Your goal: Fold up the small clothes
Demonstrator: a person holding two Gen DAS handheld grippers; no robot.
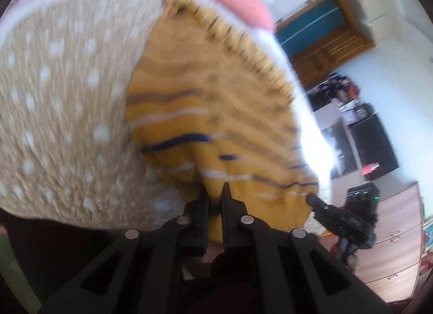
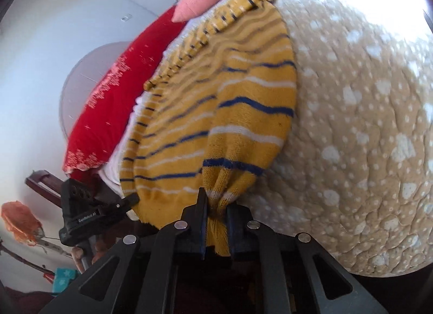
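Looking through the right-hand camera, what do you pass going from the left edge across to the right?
Orange netting → the other tongs → red cushion → yellow striped knit garment → beige dotted blanket.

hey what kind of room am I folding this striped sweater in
Probably a bedroom at home: the yellow striped sweater lies on a tan dotted bedspread, with a red pillow beside it and a wooden chest of drawers nearby.

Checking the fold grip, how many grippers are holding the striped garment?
2. The left gripper pinches its hem; the right gripper clamps a bunched edge of the mustard striped knit garment.
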